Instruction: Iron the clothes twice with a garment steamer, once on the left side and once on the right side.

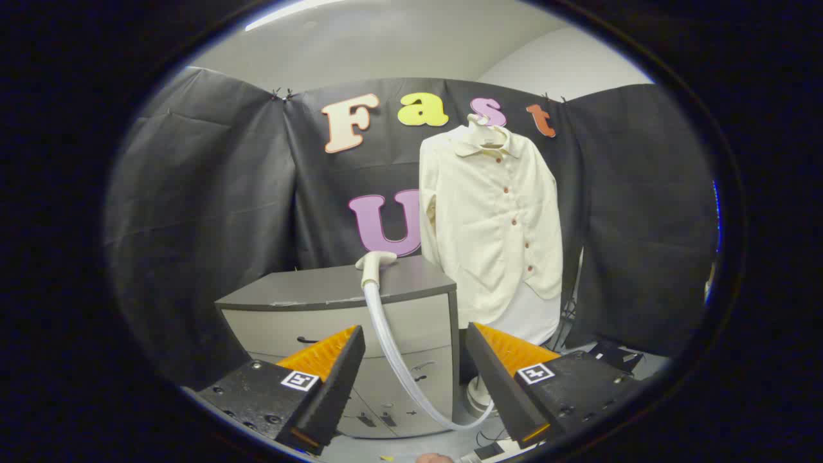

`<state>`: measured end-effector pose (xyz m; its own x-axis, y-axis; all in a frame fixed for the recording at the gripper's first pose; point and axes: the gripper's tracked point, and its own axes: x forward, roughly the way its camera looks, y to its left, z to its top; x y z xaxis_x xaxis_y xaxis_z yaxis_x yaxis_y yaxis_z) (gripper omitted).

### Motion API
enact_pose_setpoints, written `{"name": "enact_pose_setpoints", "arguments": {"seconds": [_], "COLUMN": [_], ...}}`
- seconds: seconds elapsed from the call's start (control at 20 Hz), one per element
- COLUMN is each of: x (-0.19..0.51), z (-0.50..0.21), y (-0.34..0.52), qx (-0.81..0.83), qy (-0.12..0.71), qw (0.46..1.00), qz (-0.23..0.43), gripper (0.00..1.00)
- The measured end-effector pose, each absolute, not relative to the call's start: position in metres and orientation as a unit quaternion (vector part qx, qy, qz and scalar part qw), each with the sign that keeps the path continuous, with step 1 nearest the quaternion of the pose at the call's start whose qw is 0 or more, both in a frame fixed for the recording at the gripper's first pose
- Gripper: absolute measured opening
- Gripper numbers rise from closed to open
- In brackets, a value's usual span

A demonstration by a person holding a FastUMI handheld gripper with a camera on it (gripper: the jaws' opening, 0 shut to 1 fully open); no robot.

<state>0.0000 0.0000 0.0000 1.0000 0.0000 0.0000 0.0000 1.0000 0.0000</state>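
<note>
A cream button-up shirt (492,218) hangs on a hanger (479,125) in front of the black booth wall, well beyond my fingers and to the right. The white steamer head (375,263) lies on top of a grey drawer cabinet (334,302), left of the shirt. Its pale hose (402,366) curves down the cabinet front and passes between my fingers toward a base on the floor. My gripper (415,386) is open, its two fingers wide apart with nothing pressed between them, far short of the steamer head.
The cabinet stands left of the shirt with drawers facing me. A white stand base (479,395) sits on the floor under the shirt. Dark gear (611,354) lies on the floor at the right.
</note>
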Motion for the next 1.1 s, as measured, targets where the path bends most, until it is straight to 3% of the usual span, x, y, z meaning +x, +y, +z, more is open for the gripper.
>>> {"name": "enact_pose_setpoints", "arguments": {"seconds": [0.7, 1.1], "x": [0.025, 0.073], "z": [0.0, 0.01], "y": [0.044, 0.053], "qx": [-0.024, -0.031], "qy": [-0.002, 0.003], "qw": [1.0, 0.999], "qz": [0.015, 0.031], "gripper": [0.97, 0.97]}}
